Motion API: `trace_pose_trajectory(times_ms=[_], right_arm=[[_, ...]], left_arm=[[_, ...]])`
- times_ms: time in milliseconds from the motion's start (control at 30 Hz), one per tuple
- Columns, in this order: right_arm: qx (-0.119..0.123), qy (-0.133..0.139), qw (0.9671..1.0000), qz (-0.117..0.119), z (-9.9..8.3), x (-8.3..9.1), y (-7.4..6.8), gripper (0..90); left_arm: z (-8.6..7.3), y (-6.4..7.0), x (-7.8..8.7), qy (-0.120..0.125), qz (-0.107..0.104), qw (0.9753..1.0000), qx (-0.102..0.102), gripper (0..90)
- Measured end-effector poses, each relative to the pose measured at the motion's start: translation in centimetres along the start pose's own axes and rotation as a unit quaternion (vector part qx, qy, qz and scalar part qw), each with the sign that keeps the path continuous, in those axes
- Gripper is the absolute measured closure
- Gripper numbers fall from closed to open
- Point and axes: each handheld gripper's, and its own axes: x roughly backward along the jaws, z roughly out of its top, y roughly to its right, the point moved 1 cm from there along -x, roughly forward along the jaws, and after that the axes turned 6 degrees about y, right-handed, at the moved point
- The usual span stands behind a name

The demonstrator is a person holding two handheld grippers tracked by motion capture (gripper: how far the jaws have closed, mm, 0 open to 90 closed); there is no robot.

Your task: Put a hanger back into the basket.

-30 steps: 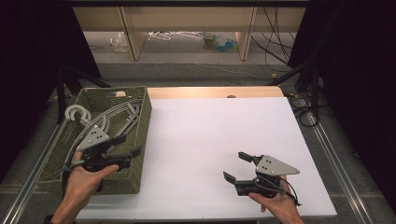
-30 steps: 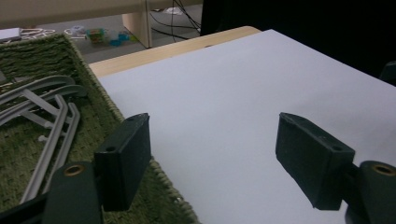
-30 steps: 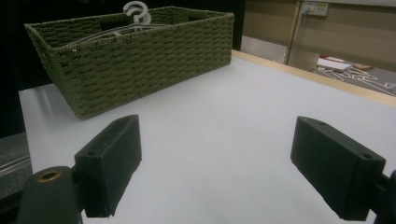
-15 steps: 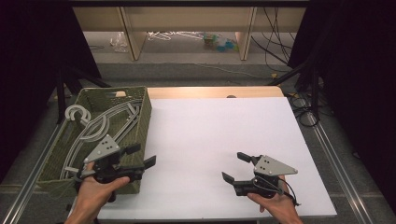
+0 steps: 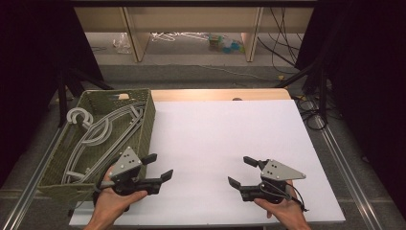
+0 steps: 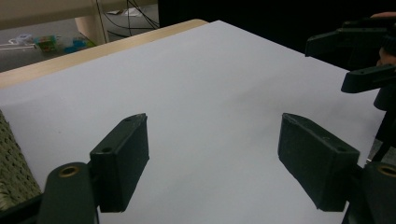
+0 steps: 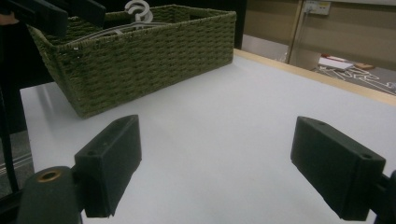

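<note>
A green woven basket stands at the table's left edge and holds several grey clothes hangers. My left gripper hovers open over the white table just right of the basket's near corner, with nothing between its jaws. My right gripper is open and empty near the front edge at the right, pointing left. In the left gripper view the own jaws frame bare table, and the other gripper shows at upper right. The right gripper view faces the basket with a hanger hook above its rim.
A wooden strip runs along the table's far edge. Beyond it the floor holds shelf legs, cables and small clutter. Metal rails flank the table. White table surface lies between the two grippers.
My left gripper has come out of the basket and moved right, over the white table. The right gripper has barely moved.
</note>
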Motion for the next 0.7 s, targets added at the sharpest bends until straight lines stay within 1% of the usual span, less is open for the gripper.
trace_pose_trajectory(times_ms=[67, 100, 167, 200, 233, 300, 333, 367, 400, 433, 533, 567, 600, 633, 700], right_arm=[[-0.001, 0.005, 1.0, 0.002, 0.0, -0.1, 0.0, 17.2], [0.01, 0.011, 0.9999, -0.003, 0.0, 0.0, 0.1, 17.1], [0.002, 0.007, 1.0, 0.002, 0.0, 0.0, -0.1, 17.1], [0.001, 0.003, 1.0, 0.003, 0.0, 0.1, -0.1, 17.0], [-0.001, 0.004, 1.0, 0.005, 0.0, 0.1, -0.1, 17.0], [-0.005, 0.007, 0.9999, 0.008, -0.1, 0.1, -0.2, 16.8], [0.009, 0.013, 0.9999, 0.003, -0.1, 0.1, 0.0, 16.7], [0.003, 0.008, 1.0, 0.004, -0.1, 0.2, -0.2, 16.3], [-0.001, -0.003, 1.0, 0.006, -0.1, 0.4, -0.2, 16.2], [-0.002, -0.005, 1.0, 0.007, -0.2, 0.4, -0.3, 16.3], [-0.003, -0.011, 0.9999, 0.002, -0.4, 0.7, -0.4, 16.3], [-0.007, -0.014, 0.9999, 0.001, -0.5, 0.9, -0.4, 16.2], [0.0, -0.007, 1.0, -0.006, -0.5, 1.0, -0.3, 16.2], [-0.007, -0.014, 0.9999, -0.005, -0.5, 1.2, -0.4, 16.3], [-0.013, -0.006, 0.9999, -0.004, -0.6, 1.4, -0.4, 16.3]], left_arm=[[-0.3, 0.2, -0.2, -0.003, -0.004, 1.0, 0.0, 23.9], [-0.5, 0.3, -0.3, -0.005, -0.004, 1.0, 0.001, 23.4], [-1.0, 0.5, -0.5, -0.005, -0.005, 1.0, 0.0, 22.8], [-1.2, 0.6, -0.6, -0.002, -0.006, 1.0, 0.001, 22.3], [-1.5, 0.6, -0.7, -0.002, -0.01, 0.9999, -0.001, 21.8], [-2.0, 0.7, -0.8, -0.005, -0.009, 0.9999, -0.004, 20.6], [-2.2, 0.7, -0.9, -0.004, -0.011, 0.9999, -0.006, 20.0], [-2.3, 0.8, -0.8, -0.008, -0.008, 0.9999, -0.006, 19.7], [-2.6, 0.8, -0.9, -0.005, -0.012, 0.9999, 0.0, 19.7], [-2.7, 0.8, -0.9, -0.009, -0.009, 0.9999, -0.001, 19.7], [-2.9, 0.8, -0.9, -0.007, -0.015, 0.9997, 0.016, 19.7], [-2.9, 0.7, -0.9, -0.006, -0.014, 0.9998, 0.015, 19.8], [-2.9, 0.7, -0.8, -0.004, -0.011, 0.9998, 0.013, 19.8], [-2.8, 0.7, -0.8, -0.002, -0.011, 0.9998, 0.014, 19.9], [-2.8, 0.7, -0.7, 0.002, -0.012, 0.9998, 0.014, 20.0]])
